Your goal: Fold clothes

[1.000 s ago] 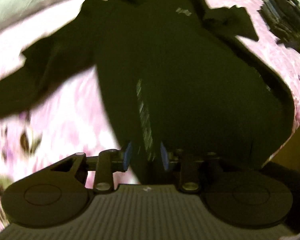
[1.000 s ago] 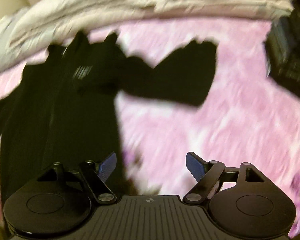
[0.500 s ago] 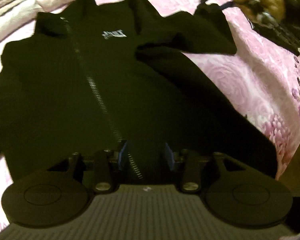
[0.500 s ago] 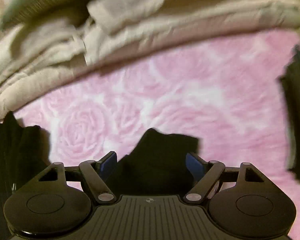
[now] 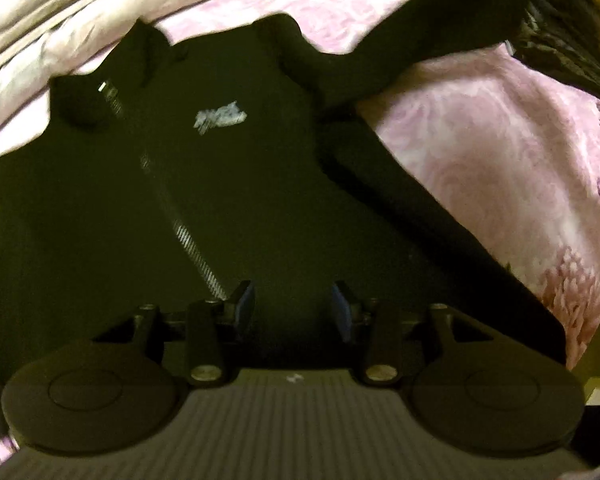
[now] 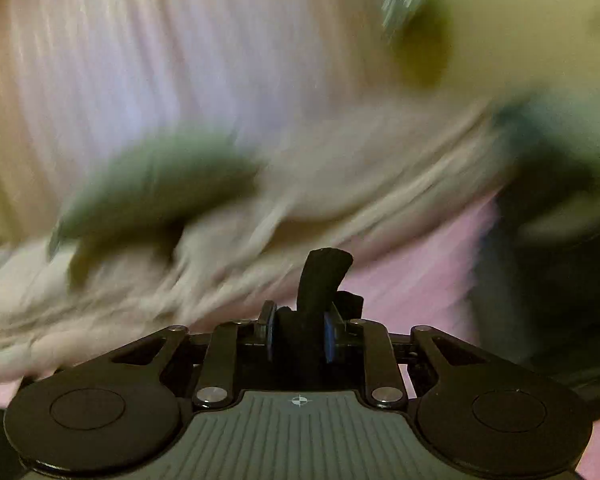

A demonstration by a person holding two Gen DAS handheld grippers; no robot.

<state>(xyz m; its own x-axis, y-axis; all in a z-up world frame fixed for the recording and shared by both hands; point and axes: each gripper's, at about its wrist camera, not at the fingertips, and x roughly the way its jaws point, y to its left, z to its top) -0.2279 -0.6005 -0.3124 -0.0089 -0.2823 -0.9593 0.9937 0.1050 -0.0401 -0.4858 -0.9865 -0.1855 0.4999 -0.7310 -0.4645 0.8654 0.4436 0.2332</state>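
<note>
Fabric is the whole matter here: a black zip-front jacket with a small white chest logo [image 5: 260, 184] lies spread, front up, on a pink rose-patterned bedspread [image 5: 500, 152], collar toward a heap of pale crumpled bedding [image 5: 60, 20]. The right gripper [image 6: 298, 332] is closing on the black cuff end of the jacket's sleeve [image 6: 320, 280] — the cloth stands up between its blue pads, which look pressed on it. In the left wrist view that sleeve [image 5: 420, 40] stretches off the bedspread. The left gripper [image 5: 292, 308] hangs released above the jacket's lower front beside the zip, nothing between its fingers. To fold well, I judge the sleeve should be carried across the chest — kept taut, not twisted — while the left gripper steadies the body.
</note>
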